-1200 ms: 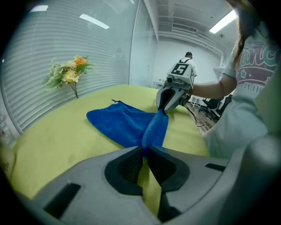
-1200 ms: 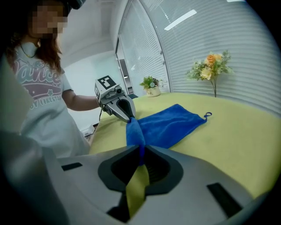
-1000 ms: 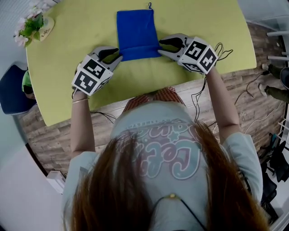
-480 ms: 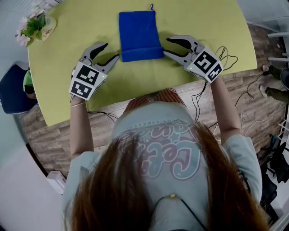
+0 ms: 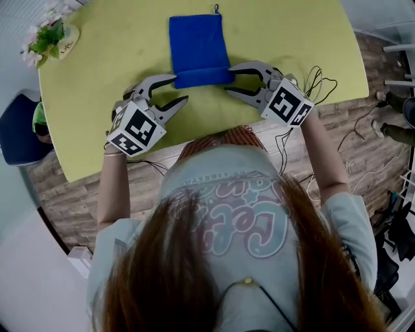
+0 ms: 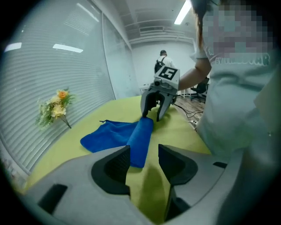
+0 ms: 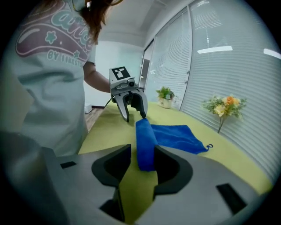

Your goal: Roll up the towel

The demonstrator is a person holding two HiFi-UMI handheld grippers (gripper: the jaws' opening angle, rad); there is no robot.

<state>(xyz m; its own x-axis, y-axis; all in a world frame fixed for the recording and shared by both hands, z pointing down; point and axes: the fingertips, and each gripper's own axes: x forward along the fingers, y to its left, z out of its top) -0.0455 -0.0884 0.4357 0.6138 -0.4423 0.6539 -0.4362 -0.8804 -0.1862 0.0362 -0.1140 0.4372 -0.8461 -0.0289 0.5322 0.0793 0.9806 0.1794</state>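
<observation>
At the left gripper [image 6: 144, 150] we note the jaws spread, pinching nothing; they have just been opening. Bare table [image 5: 292, 39] shows in the gap. One end of the towel's roll [image 5: 202, 78] lies just ahead of one jaw tip, and we see no pad pressing it.

At the right gripper [image 7: 142, 147] the jaws also stand apart. They have just opened and then come in a little. The other end of the roll sits between the tips, unpinched.

The blue towel [image 5: 196, 39] lies mid-table. Its near edge is rolled into a short tube across the person's front, and the rest lies flat, running away from them. A small hanging loop [image 5: 214, 9] sits at the far edge.

Farther out, a small pale pot [image 7: 166, 103] on the table holds a green plant. A spray of flowers [image 7: 223, 107] stands by the blinds; we cannot make out what holds it. Cables [image 5: 318, 74] trail behind the right gripper.
</observation>
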